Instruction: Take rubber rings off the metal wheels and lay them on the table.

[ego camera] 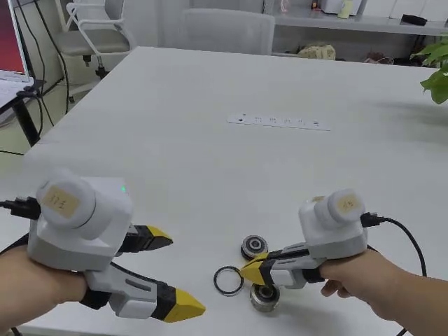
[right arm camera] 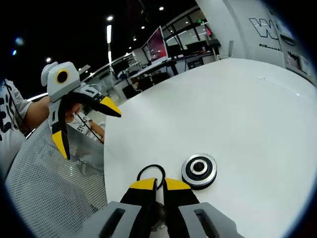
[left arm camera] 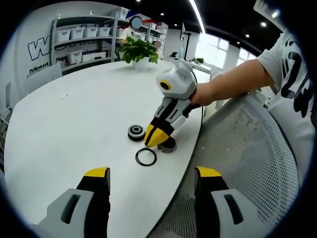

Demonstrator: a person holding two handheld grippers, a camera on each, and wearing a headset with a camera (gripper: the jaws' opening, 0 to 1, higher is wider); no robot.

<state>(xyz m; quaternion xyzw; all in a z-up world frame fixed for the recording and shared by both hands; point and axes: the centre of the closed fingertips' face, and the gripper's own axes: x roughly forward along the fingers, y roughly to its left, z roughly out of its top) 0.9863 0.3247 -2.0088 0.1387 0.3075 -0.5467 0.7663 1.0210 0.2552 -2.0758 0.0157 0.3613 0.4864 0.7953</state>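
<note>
The left gripper [ego camera: 173,269] has its claw wide open and holds nothing. The right gripper [ego camera: 252,270] has its claw squeezed almost shut, with nothing seen between the tips. A black rubber ring [ego camera: 228,281] lies flat on the table [ego camera: 210,140] just beside those tips. One wheel [ego camera: 254,246] sits near. Another wheel [ego camera: 267,297] is half hidden under the right gripper.

It was an open-plan office: a big white meeting table [ego camera: 210,126], a swivel chair [ego camera: 91,31] at eleven o'clock, a potted plant [ego camera: 435,70] at two o'clock, shelves [left arm camera: 74,30] of storage bins [left arm camera: 75,33], desk monitors [right arm camera: 157,43].
</note>
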